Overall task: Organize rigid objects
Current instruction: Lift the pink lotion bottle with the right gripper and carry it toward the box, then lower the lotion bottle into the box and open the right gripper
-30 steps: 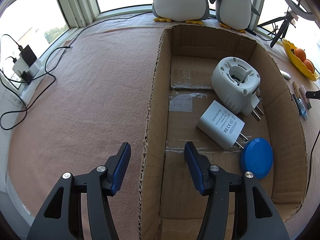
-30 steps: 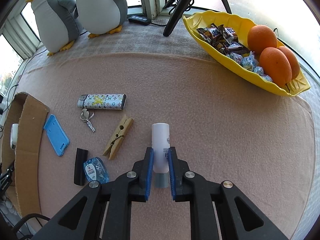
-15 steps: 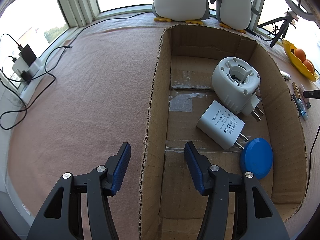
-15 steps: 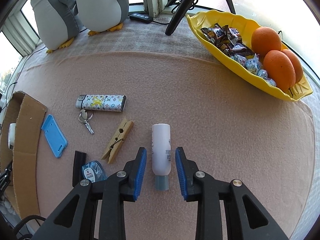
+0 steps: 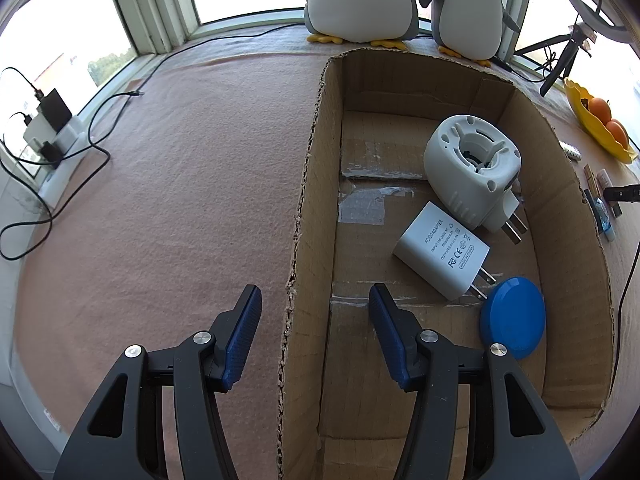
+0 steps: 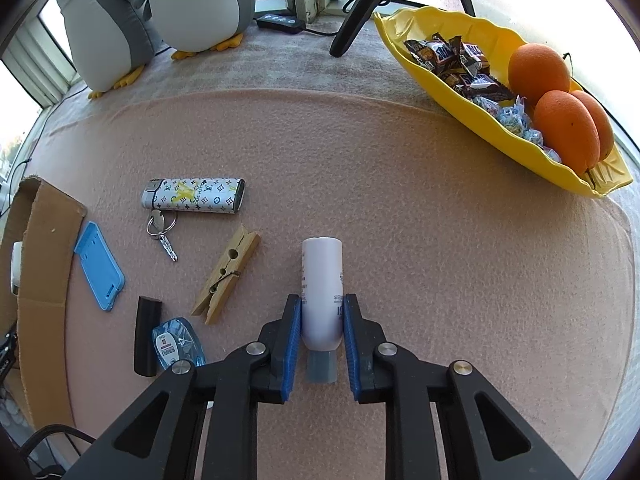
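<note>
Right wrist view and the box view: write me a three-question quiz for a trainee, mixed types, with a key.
1. True or false: the blue disc lies inside the cardboard box.
2. What sits between the pads of the right claw? A) clothespin B) white bottle C) lighter
3. How many oranges show in the yellow dish?

Key: 1 true. 2 B; the jaws have just been closing on it. 3 three.
</note>
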